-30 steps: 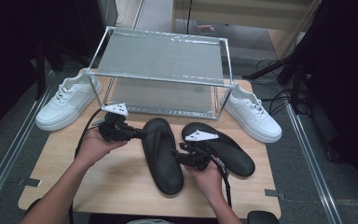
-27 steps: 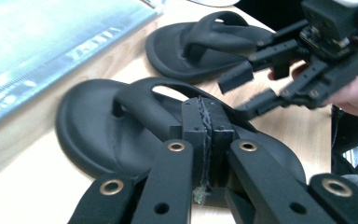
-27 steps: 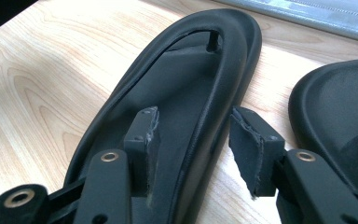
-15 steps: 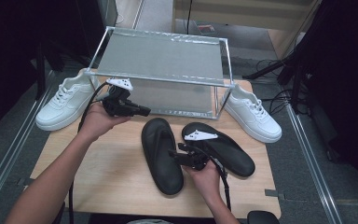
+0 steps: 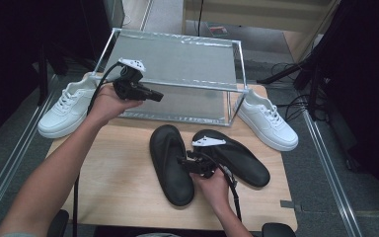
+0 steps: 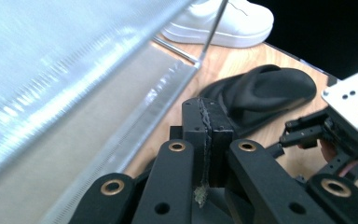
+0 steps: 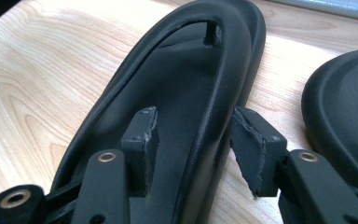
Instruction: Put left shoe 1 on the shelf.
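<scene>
Two black flip-flops lie on the wooden table; the left flip-flop [image 5: 169,165] [image 7: 186,84] is nearer me than the right flip-flop [image 5: 239,157] [image 6: 265,91]. My right gripper [image 5: 181,161] [image 7: 196,135] straddles the left flip-flop's right side. One pad [image 7: 144,133] is over the footbed and the other outside the rim, neither pressing. Its jaws have just been closing a little around that side. My left gripper [image 5: 158,97] [image 6: 206,123] is raised in front of the clear rack, shut and holding nothing.
A clear two-level rack [image 5: 177,59] [image 6: 51,70] stands at the back of the table [image 5: 113,173]. One white sneaker [image 5: 69,106] rests at its left, another white sneaker [image 5: 267,120] [image 6: 223,21] at its right. Cables trail from both grippers.
My left hand has lifted its gripper away from the left flip-flop, up and toward the rack's front. The right hand stays at the flip-flop.
</scene>
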{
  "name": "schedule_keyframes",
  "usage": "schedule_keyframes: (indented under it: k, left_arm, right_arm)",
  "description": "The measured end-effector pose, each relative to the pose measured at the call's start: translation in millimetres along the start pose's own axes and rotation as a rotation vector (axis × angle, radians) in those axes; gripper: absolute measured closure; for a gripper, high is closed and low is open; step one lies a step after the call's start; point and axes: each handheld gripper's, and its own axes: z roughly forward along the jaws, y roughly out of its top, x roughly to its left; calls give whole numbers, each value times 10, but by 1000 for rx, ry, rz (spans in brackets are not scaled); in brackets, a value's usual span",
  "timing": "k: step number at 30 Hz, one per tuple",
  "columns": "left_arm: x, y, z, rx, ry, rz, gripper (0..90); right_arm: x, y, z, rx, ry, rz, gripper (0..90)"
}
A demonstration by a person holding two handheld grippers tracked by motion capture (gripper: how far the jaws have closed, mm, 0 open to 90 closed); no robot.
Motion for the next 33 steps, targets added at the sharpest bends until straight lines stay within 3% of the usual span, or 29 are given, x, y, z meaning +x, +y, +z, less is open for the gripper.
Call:
schedule_keyframes:
  k: [4, 7, 11, 14, 18, 21, 28, 33]
  left_arm:
    - [77, 114, -97, -15, 30, 22, 900]
    - [165, 168, -120, -13, 48, 14, 900]
    - [270, 248, -104, -13, 78, 10, 900]
    - [369, 288, -71, -14, 87, -28, 900]
    - [486, 279, -4, 7, 105, -36, 900]
    - [556, 264, 1, -6, 122, -46, 900]
    - [576, 278, 22, 16, 135, -53, 900]
    - [625, 254, 22, -2, 106, -106, 900]
  right_arm:
    - [1, 4, 29, 5, -13, 7, 546]
    - [2, 14, 56, 3, -26, -6, 556]
    - [-37, 17, 106, 24, -18, 13, 577]
    - [-64, 11, 137, 35, -35, 15, 594]
    - [-62, 15, 150, 25, -32, 15, 637]
    - [-57, 19, 144, 23, -37, 12, 652]
    - [-60, 31, 143, 17, -50, 18, 677]
    - [-97, 45, 132, 5, -49, 43, 740]
